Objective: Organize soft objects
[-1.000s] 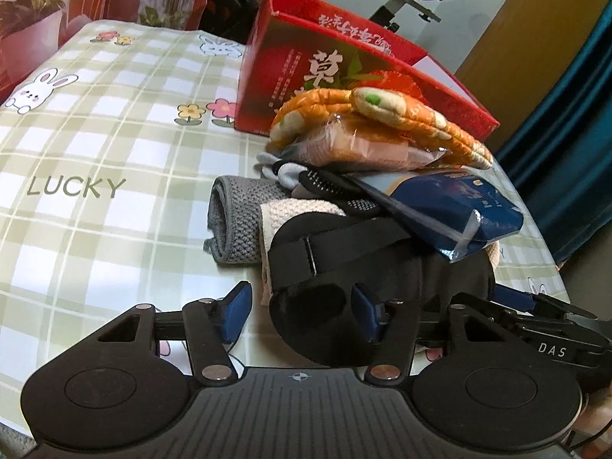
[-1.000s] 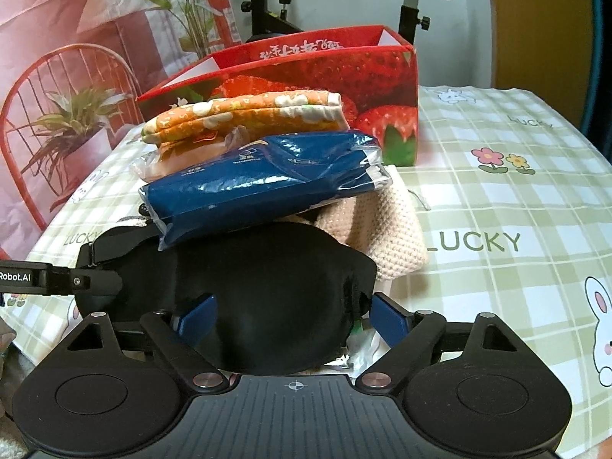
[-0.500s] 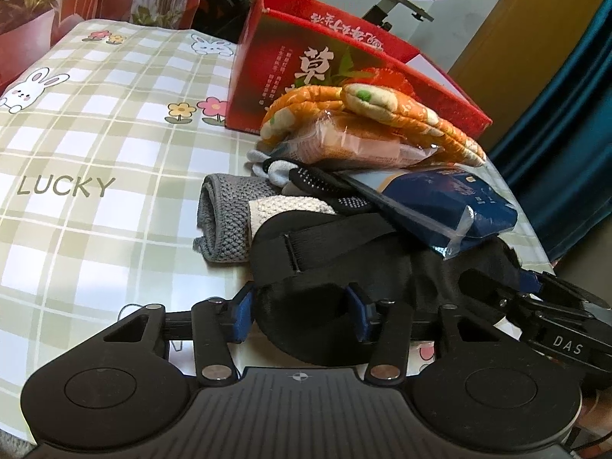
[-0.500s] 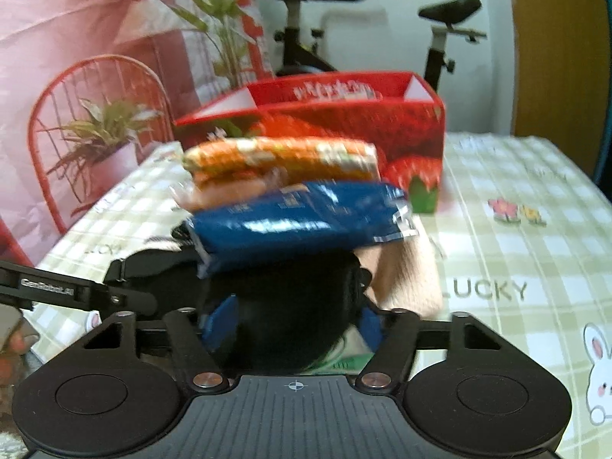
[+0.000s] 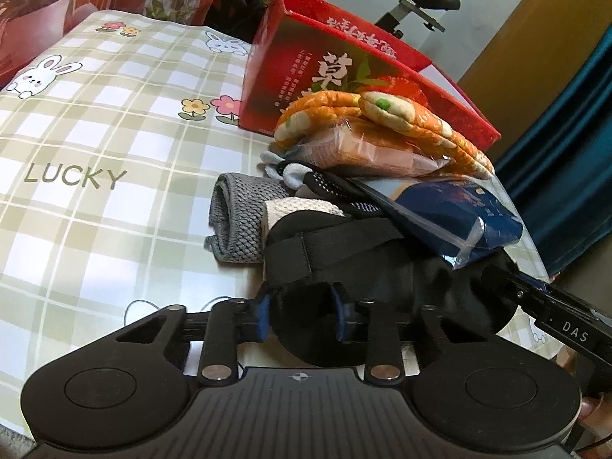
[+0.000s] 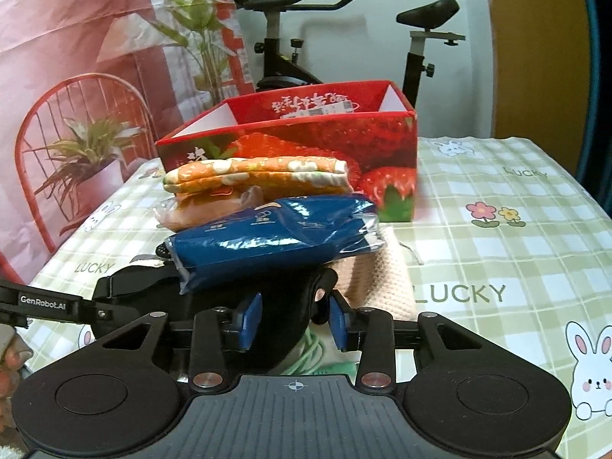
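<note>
A black padded eye mask (image 5: 367,267) lies at the near end of a pile of soft things. My left gripper (image 5: 302,315) is shut on its left lobe. My right gripper (image 6: 294,319) is shut on its other end (image 6: 283,306), and its arm shows at the right in the left wrist view (image 5: 543,306). A blue plastic packet (image 6: 267,237) rests on the mask. Behind it lie an orange quilted mitt (image 6: 256,174), a wrapped orange pack (image 5: 367,149), a grey knit cloth (image 5: 237,222) and a cream knit cloth (image 6: 382,279).
A red strawberry box (image 6: 306,141) stands open behind the pile on the checked tablecloth (image 5: 95,191). An exercise bike (image 6: 290,46) and a plant stand beyond the table. A blue curtain (image 5: 566,153) hangs at the right.
Both grippers have closed onto the ends of the eye mask, their jaws narrowing from wide open. The right gripper view has risen a little.
</note>
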A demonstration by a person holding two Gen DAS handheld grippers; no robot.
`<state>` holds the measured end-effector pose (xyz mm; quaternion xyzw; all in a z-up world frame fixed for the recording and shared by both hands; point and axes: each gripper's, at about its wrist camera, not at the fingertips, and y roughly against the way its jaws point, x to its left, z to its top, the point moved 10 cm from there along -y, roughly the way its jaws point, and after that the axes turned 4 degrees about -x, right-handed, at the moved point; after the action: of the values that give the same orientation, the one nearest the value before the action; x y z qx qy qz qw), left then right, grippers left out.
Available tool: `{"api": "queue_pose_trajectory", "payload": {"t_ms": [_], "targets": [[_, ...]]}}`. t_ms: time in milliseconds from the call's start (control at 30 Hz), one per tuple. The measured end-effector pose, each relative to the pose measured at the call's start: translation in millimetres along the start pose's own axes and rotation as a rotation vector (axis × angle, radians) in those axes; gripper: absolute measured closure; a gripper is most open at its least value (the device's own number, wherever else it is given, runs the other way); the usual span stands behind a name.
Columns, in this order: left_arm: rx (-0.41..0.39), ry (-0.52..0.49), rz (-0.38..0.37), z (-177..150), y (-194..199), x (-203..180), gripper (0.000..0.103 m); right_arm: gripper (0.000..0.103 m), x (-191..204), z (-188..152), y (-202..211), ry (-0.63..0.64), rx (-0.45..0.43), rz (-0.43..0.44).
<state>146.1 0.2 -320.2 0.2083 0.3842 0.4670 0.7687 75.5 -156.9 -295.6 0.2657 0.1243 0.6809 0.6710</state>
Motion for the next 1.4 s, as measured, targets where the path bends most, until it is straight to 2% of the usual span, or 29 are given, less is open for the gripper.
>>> {"api": "queue_pose_trajectory", "payload": {"t_ms": [167, 367, 667, 900, 1000, 1133, 1400], "targets": [[-0.032, -0.024, -0.003, 4.9, 5.8, -3.0, 0.086, 0.089, -1.9, -0.9, 0.9, -0.013, 0.002, 0.008], [-0.144, -0.087, -0.009, 25.2, 34.3, -16.1, 0.092, 0.092, 13.9, 16.8, 18.0, 0.036, -0.049, 0.056], [-0.389, -0.175, -0.025, 76.0, 105.8, -44.1, 0.093, 0.093, 47.8, 73.1, 62.6, 0.139, -0.199, 0.133], [-0.479, -0.186, -0.032, 103.1, 126.5, -59.0, 0.093, 0.094, 58.7, 119.6, 80.3, 0.182, -0.294, 0.158], [-0.489, -0.190, -0.029, 121.1, 123.7, -64.5, 0.093, 0.094, 56.8, 139.1, 72.9, 0.194, -0.304, 0.156], [-0.513, -0.267, 0.013, 153.4, 107.0, -76.3, 0.093, 0.094, 49.4, 169.9, 48.0, 0.237, -0.314, 0.137], [-0.492, -0.303, 0.091, 210.8, 44.0, -80.8, 0.093, 0.094, 23.5, 215.4, -43.5, 0.260, -0.275, 0.083]]}}
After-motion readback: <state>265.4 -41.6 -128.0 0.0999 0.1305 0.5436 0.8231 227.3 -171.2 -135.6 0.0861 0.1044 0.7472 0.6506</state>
